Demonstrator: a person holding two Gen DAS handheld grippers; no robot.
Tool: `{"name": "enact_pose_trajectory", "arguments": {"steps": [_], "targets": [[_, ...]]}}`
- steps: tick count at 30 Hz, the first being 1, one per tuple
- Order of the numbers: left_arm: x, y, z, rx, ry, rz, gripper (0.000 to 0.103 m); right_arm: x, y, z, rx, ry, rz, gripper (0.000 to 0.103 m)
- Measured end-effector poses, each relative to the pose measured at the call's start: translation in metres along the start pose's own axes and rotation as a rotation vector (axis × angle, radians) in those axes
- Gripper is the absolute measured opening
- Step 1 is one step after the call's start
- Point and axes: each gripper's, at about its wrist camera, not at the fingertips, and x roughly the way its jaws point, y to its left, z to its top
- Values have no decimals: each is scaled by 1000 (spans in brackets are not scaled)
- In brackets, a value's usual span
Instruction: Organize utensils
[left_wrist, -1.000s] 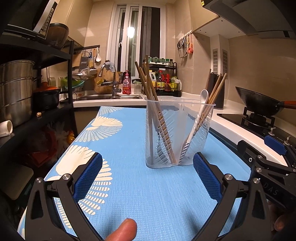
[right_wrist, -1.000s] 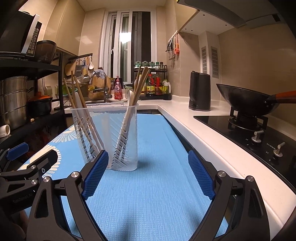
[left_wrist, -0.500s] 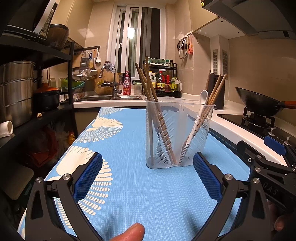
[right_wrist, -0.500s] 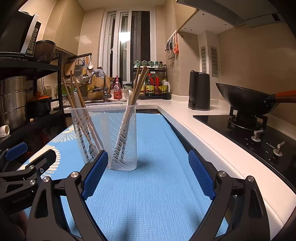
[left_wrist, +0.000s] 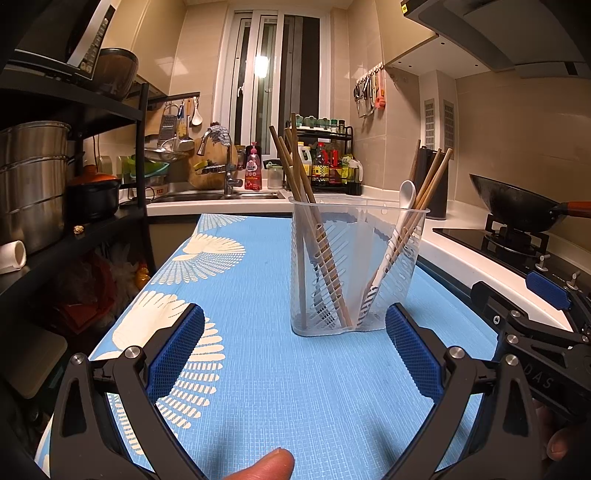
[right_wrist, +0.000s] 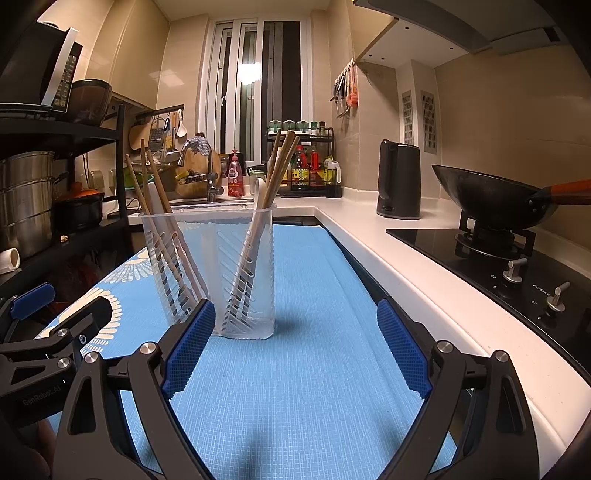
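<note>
**Utensils sorted, both claws idle**

On the left, the left claw (left_wrist: 293, 345) gapes wide over the blue mat (left_wrist: 258, 387) on the bench, gripping nothing. Just ahead stands the clear holder (left_wrist: 356, 266): one bundle of chopsticks (left_wrist: 295, 166) leans in its left compartment, while the white spoon (left_wrist: 406, 192) and more chopsticks (left_wrist: 430, 177) lean in the right, seemingly kept apart on purpose. To the right, the right claw (right_wrist: 295, 347) is equally wide and empty. The sorting looks finished.
</note>
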Motion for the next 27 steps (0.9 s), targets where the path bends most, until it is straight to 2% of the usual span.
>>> {"name": "enact_pose_trajectory", "arguments": {"steps": [27], "targets": [[-2,-2,1,5,-5,-3,95,0,0,0,0,3,1,89]]}}
